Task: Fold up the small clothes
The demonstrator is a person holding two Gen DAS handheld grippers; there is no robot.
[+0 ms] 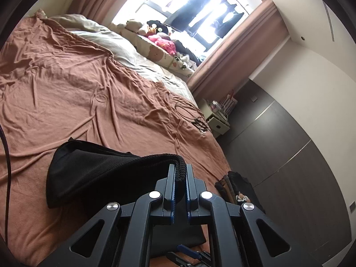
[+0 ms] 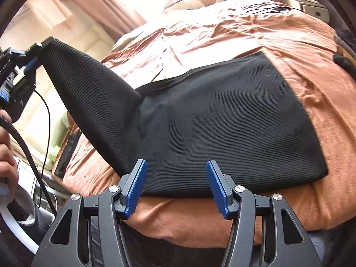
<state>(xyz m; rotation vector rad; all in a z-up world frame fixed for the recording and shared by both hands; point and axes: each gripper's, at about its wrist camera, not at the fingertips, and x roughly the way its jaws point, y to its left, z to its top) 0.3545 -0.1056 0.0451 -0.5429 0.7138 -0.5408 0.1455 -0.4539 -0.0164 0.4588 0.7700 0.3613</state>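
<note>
Here the left gripper [image 2: 36, 51] pinches a raised corner of the black garment [image 2: 222, 122], which lies on the brown bedspread [image 2: 311, 55]; carry it across, edges aligned. Right gripper [image 2: 176, 184] spread, empty, above near hem.

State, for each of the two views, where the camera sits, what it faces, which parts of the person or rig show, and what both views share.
Left wrist: sits behind the left gripper, shut on a black garment, facing across the bed to the window.
Right wrist: sits behind the open right gripper, facing the garment; a hand shows.
Shared: garment, bed.
</note>
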